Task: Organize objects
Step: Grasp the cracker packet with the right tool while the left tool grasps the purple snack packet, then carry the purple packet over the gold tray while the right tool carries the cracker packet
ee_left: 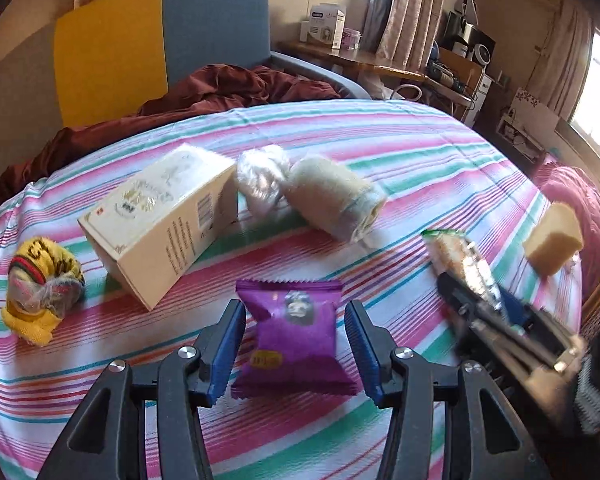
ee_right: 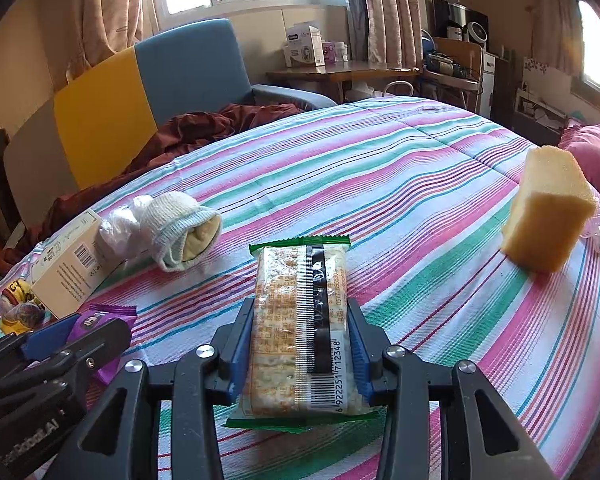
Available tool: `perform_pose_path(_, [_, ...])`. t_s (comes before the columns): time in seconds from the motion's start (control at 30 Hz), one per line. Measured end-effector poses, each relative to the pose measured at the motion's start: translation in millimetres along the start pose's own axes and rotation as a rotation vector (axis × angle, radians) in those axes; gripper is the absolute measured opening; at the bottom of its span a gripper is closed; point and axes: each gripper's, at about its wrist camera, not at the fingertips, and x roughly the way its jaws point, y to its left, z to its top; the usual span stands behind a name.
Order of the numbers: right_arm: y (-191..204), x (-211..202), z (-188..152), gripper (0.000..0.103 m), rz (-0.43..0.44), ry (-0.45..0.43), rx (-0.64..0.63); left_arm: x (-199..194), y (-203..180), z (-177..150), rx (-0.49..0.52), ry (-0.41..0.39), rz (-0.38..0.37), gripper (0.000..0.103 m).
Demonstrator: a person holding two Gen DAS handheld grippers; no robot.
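My left gripper (ee_left: 296,312) is open around a purple snack packet (ee_left: 294,334) lying on the striped bedspread (ee_left: 420,168); its blue pads stand a little off each side of the packet. My right gripper (ee_right: 302,310) is shut on a cracker packet (ee_right: 302,328) with green ends and holds it just above the bed. In the left wrist view the right gripper (ee_left: 460,268) and its cracker packet (ee_left: 456,252) appear blurred at the right. The purple packet (ee_right: 100,320) shows partly in the right wrist view behind the left gripper (ee_right: 66,334).
On the bed lie a cream box (ee_left: 160,220), a white rolled sock (ee_left: 332,204), a crumpled plastic bag (ee_left: 262,178), a yellow sock bundle (ee_left: 40,288) and a yellow sponge (ee_right: 548,212). A maroon blanket (ee_left: 220,88) and a chair (ee_left: 140,40) stand behind.
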Motion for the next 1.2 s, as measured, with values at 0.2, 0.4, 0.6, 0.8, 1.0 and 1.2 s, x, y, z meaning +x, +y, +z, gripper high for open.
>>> perform_pose_path(0.2, [1,-1,0,0.043,-0.007,0.000,-0.007,-4,8,-8,-0.019,-0.024,0.004,0.040])
perform_pose_path(0.4, [3,-2,-1,0.043,-0.016,-0.001,-0.018,-24,6,-19,0.000,-0.102,0.036,0.035])
perform_pose_path(0.6, [7,-3,-2,0.043,-0.032,-0.004,-0.043,-40,1,-29,0.042,-0.156,0.058,0.035])
perform_pose_path(0.8, [8,-5,-2,0.043,-0.040,-0.019,-0.049,-53,1,-41,0.048,-0.184,0.066,0.035])
perform_pose_path(1.0, [14,-11,-3,0.043,-0.049,-0.043,-0.083,-70,9,-48,0.021,-0.190,0.051,0.035])
perform_pose_path(1.2, [16,-15,-2,0.043,-0.055,-0.066,-0.094,-107,33,-59,-0.052,-0.201,0.028,0.035])
